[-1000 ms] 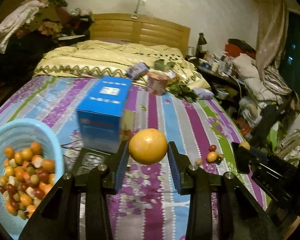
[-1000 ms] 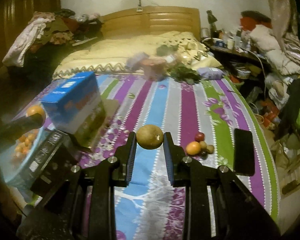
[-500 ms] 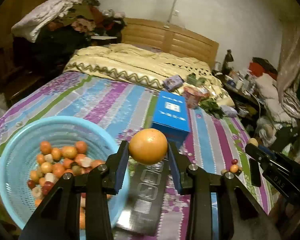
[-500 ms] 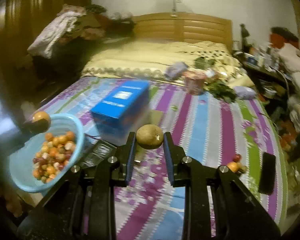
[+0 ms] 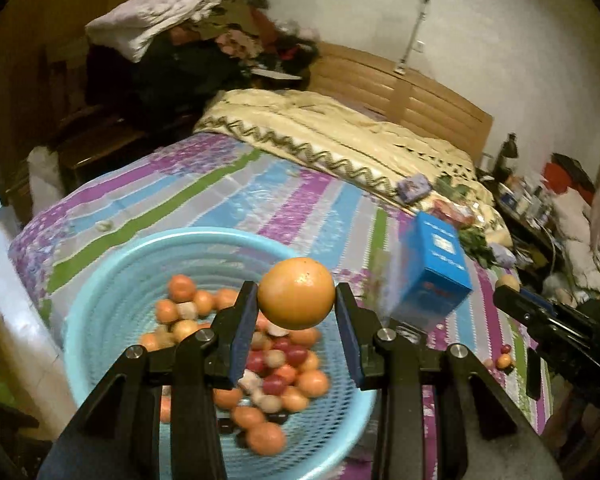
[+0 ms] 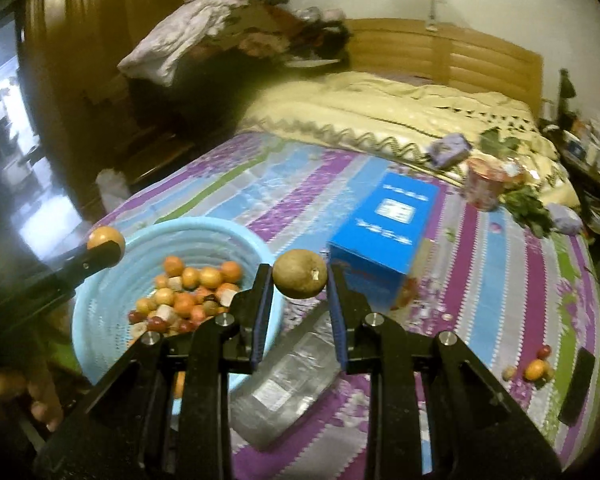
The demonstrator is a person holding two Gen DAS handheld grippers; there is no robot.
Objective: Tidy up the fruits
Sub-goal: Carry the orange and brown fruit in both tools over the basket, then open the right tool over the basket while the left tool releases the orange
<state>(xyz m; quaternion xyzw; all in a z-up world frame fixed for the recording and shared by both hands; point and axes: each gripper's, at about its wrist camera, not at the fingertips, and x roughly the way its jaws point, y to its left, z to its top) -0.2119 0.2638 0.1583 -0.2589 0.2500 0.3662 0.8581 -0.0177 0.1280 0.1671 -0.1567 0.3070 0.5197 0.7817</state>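
Observation:
My left gripper [image 5: 296, 300] is shut on an orange [image 5: 297, 298] and holds it above the light blue basket [image 5: 112, 280], which holds several small orange and red fruits. My right gripper [image 6: 299, 274] is shut on a brown round fruit [image 6: 300, 274], just right of the basket [image 6: 100, 312]. The left gripper with its orange also shows in the right wrist view [image 6: 105, 240] over the basket's left rim. A few small fruits [image 6: 534, 366] lie loose on the striped bedspread at the right.
A blue box [image 6: 388, 236] stands on the bed behind the basket. A clear plastic tray [image 6: 288, 376] lies beside the basket. A black phone [image 6: 578, 384] lies near the bed's right edge. A red cup [image 6: 486, 184] and greens sit farther back.
Both grippers have swung left with their fruits. The basket has come under the left gripper and beside the right one. The loose fruits have fallen away to the right.

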